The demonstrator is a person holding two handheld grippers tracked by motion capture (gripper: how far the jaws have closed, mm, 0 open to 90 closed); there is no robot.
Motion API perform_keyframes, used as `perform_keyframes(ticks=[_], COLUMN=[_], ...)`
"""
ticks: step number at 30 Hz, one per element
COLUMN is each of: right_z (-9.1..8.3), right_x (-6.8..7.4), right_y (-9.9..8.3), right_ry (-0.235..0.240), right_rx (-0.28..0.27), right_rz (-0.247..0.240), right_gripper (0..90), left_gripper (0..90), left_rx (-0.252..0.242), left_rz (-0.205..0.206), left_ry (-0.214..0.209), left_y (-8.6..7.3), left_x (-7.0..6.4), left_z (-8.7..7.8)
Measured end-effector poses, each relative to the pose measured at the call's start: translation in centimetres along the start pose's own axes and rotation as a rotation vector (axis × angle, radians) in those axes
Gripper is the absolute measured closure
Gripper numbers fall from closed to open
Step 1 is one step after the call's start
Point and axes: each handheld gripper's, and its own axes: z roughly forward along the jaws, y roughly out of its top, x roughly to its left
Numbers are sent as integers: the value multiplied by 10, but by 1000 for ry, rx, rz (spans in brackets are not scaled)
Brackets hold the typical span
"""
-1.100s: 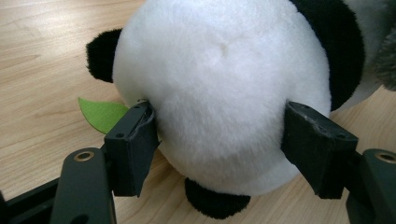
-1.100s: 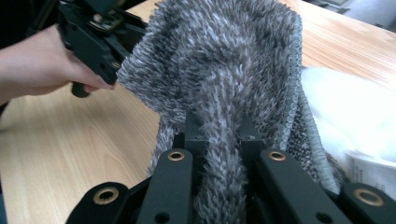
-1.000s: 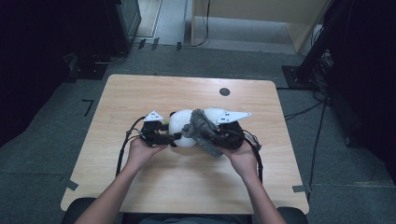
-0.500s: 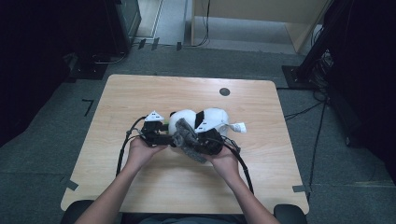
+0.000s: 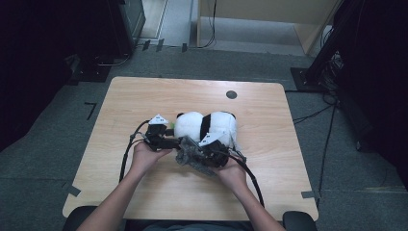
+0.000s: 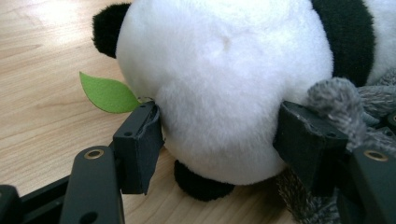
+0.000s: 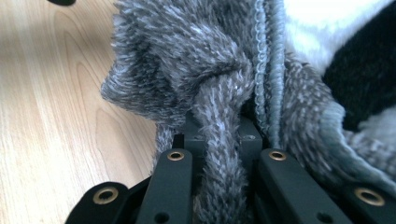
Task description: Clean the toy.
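We have the plush panda [image 5: 207, 126] lying on its side near the middle of the wooden table [image 5: 269, 163], head to the left, and both grippers are working at its near flank. Our left gripper [image 6: 219, 135] has its jaws spread wide around the panda's white head, the pads pressing into the fur on either side; we judge this is to steady the toy so it does not slide or roll. A green felt leaf [image 6: 106, 94] pokes out beside the left-hand jaw. Our right gripper [image 7: 223, 158] pinches a fold of the grey knitted scarf [image 7: 187, 70], the jaws pressed together on it, with the rest bunched against the panda's black band. Holding the scarf this close looks meant for drawing it around the toy while the head stays pinned.
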Motion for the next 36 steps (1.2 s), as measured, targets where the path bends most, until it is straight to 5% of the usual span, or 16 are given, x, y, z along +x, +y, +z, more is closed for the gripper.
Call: perform_keyframes(ticks=[36], right_z=[-73], right_x=[-35], right_y=[-54], right_ry=[-66], right_rx=[59], right_rz=[131], right_gripper=[802], left_gripper=[322], left_rx=[-12], left_rz=[20], left_ry=[-13], left_y=[7], left_x=[0], left_z=[4])
